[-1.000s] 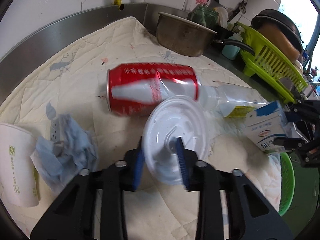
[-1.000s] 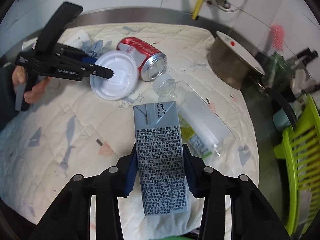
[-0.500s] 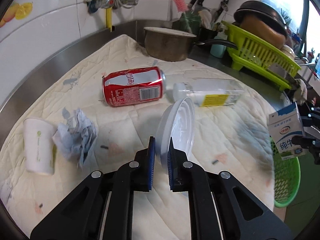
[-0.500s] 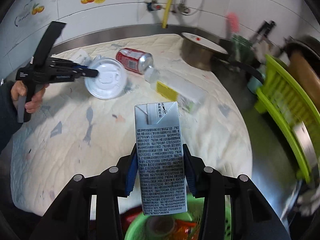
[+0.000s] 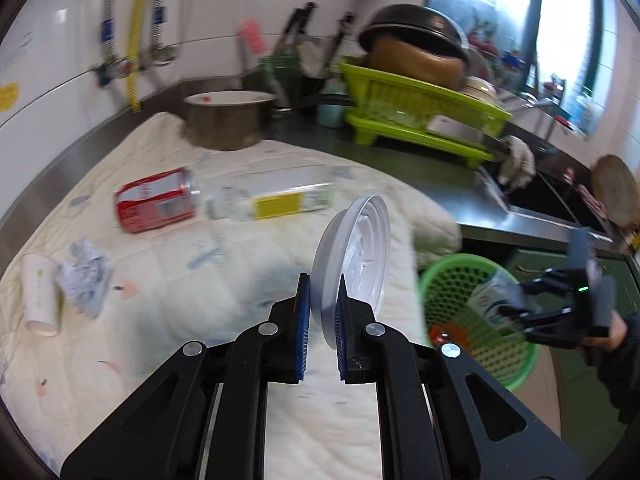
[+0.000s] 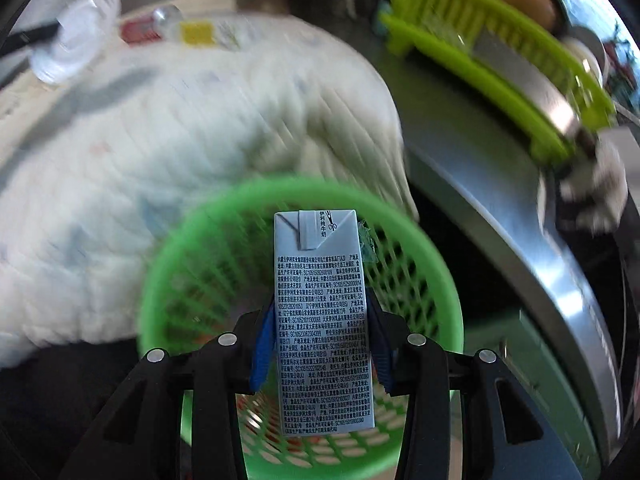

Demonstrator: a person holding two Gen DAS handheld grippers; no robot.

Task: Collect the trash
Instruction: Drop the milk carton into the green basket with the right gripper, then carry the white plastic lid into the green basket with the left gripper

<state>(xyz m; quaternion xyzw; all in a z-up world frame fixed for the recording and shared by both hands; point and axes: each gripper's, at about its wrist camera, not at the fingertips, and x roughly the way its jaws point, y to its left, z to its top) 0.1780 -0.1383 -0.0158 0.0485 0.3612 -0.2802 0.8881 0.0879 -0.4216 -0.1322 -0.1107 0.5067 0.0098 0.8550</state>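
L gripper (image 5: 320, 300), black w/ blue pads, is clamped on the edge of a round white plastic lid (image 5: 352, 258), held on edge, raised above the cream quilted cloth (image 5: 192, 280) that covers the counter. R gripper (image 6: 320, 320), same build, is closed on a grey rectangular milk carton (image 6: 322, 320) w/ small black print, pads pressing both long sides, carton upright along the fingers. Carton sits directly over the mouth of a bright green round plastic mesh basket (image 6: 424, 248), which is beside the cloth's hanging edge, lower than the counter top; some orange/red bits show at basket bottom, too blurred to ID.

Trash on the cloth, L view: red drink can (image 5: 158, 204) lying on its side, its end just beside the neck of a clear plastic bottle w/ yellow label (image 5: 272, 200), also lying down. Near the L edge a white paper cup (image 5: 38, 296) lies on its side, touching a crumpled grey-white tissue wad (image 5: 84, 276).

Back of counter: dull metal pot (image 5: 226, 120), lime green dish rack (image 5: 420, 116) w/ a black-lidded brown pot on top. R view is motion-blurred.
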